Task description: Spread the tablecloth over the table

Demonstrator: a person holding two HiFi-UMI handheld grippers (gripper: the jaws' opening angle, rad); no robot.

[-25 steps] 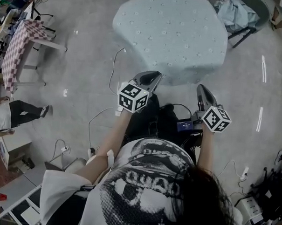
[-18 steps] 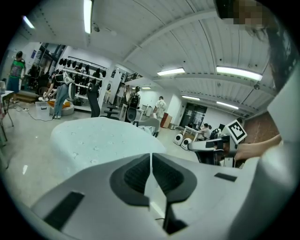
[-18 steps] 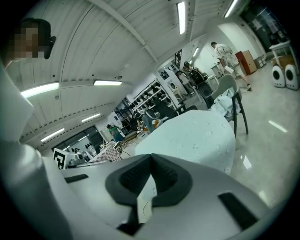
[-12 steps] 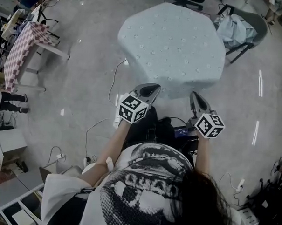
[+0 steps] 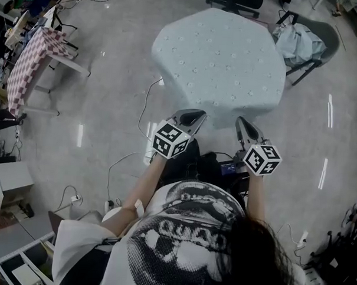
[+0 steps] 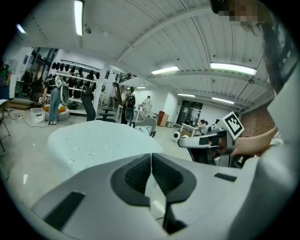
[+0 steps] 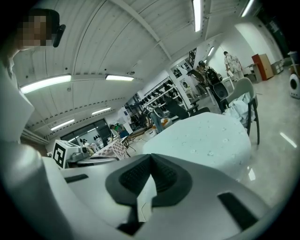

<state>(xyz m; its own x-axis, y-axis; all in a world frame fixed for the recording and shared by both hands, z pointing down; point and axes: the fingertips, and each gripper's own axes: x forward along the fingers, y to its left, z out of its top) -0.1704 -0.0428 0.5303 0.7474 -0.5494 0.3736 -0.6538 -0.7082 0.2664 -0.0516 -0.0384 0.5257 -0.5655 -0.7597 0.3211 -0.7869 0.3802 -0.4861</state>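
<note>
Both grippers are hanging just in front of the person's waist, the left gripper [image 5: 194,115] and the right gripper [image 5: 242,122], each with its jaws pressed together on nothing. They are pointing at the tablecloth [image 5: 221,52], which is lying draped over the table and hiding it completely, with its near hem hanging just beyond the jaw tips.

From where I'm standing, the job is looking close to done, so the danger now is undoing it. If the person is reaching in to straighten the near hem and pinching too much fabric, the pull is likely to drag the whole cloth toward them and bare the far side, which I cannot judge from here. A closed jaw brushing the hanging edge could also snag it and skew it.

Loose cables [image 5: 146,102] are trailing across the floor beside the person's feet; stepping closer risks a trip. The chair [image 5: 313,34] at the far right corner is standing near enough to catch the drape.
</note>
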